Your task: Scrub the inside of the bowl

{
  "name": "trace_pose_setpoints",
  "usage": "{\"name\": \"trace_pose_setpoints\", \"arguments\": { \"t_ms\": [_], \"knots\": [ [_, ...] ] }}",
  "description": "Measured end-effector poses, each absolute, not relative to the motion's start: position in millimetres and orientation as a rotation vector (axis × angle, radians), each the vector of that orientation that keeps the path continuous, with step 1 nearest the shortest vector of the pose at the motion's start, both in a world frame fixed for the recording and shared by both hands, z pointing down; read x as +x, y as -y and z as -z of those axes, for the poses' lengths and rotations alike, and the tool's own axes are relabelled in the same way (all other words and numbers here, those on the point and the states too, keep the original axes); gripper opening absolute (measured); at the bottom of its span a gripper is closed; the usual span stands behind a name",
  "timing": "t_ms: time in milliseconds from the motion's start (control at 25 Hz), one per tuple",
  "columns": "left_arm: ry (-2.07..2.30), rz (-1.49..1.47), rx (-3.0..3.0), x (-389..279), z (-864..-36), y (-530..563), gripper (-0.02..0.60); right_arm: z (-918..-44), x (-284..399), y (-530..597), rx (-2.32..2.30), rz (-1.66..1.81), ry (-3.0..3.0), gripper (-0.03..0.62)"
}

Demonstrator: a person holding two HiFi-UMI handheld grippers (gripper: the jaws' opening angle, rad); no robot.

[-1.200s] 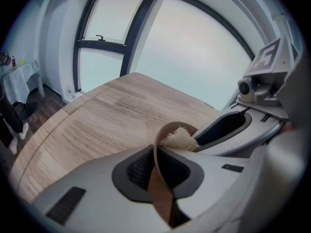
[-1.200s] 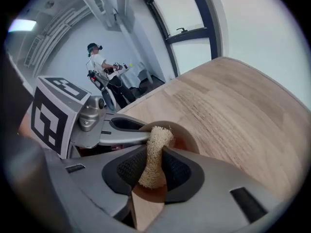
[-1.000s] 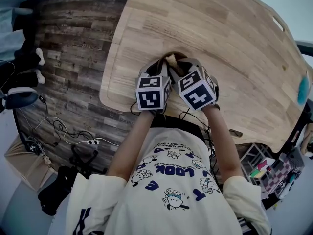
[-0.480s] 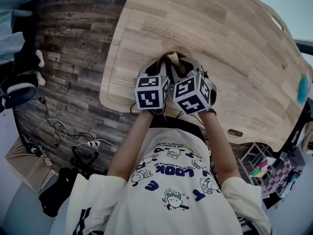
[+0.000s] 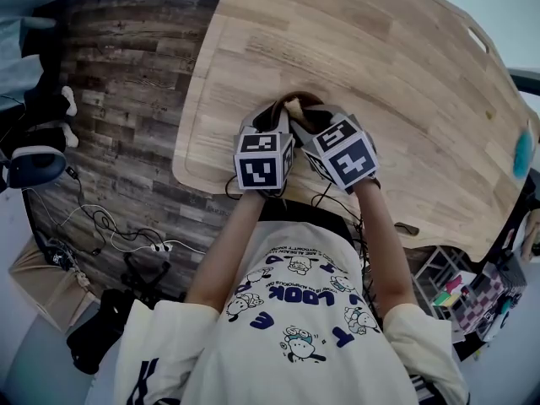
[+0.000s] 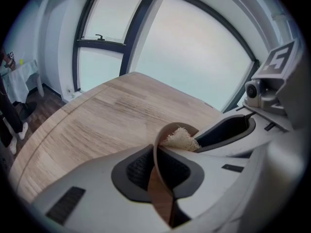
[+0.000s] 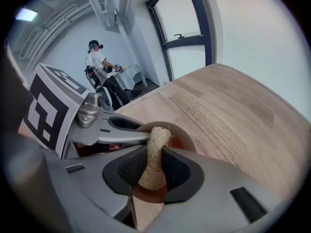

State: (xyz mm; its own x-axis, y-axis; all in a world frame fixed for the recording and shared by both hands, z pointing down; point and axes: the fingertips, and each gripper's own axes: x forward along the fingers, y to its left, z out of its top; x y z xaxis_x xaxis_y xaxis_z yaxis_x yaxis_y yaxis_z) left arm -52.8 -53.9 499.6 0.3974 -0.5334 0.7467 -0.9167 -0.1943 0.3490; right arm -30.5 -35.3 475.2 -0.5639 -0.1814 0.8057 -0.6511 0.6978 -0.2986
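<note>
The bowl stood on the wooden table, close to the near edge where the person stood. The left gripper pinched the bowl's near wall between its pads. Its jaws had just been easing open a little, with the wall between them and the pads on it. Just right of the bowl's near wall, the right gripper was clamped on a loofah scrubber, whose tip reached inside the bowl. Beyond the bowl and to its right, bare wood ran to the far edge. To the bowl's left, the tabletop soon ended at a rounded corner above the plank floor.
</note>
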Motion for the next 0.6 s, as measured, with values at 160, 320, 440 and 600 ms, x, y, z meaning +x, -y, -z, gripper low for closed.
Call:
{"name": "trace_pose_setpoints", "arguments": {
  "t_ms": [160,320,440,600],
  "knots": [
    [1.240,-0.621,1.855,-54,-502,52,0.038,-475,-29,39,0.716,-0.651,2.062,0.100],
    [1.248,-0.627,1.838,-54,-501,52,0.038,-475,-17,48,0.866,-0.568,2.001,0.100],
    [1.248,-0.628,1.827,-54,-501,52,0.038,-471,-8,52,0.971,-0.556,1.986,0.100],
    [1.260,-0.632,1.815,-55,-502,54,0.037,-454,-7,55,1.071,-0.543,2.058,0.100]
  ]
}}
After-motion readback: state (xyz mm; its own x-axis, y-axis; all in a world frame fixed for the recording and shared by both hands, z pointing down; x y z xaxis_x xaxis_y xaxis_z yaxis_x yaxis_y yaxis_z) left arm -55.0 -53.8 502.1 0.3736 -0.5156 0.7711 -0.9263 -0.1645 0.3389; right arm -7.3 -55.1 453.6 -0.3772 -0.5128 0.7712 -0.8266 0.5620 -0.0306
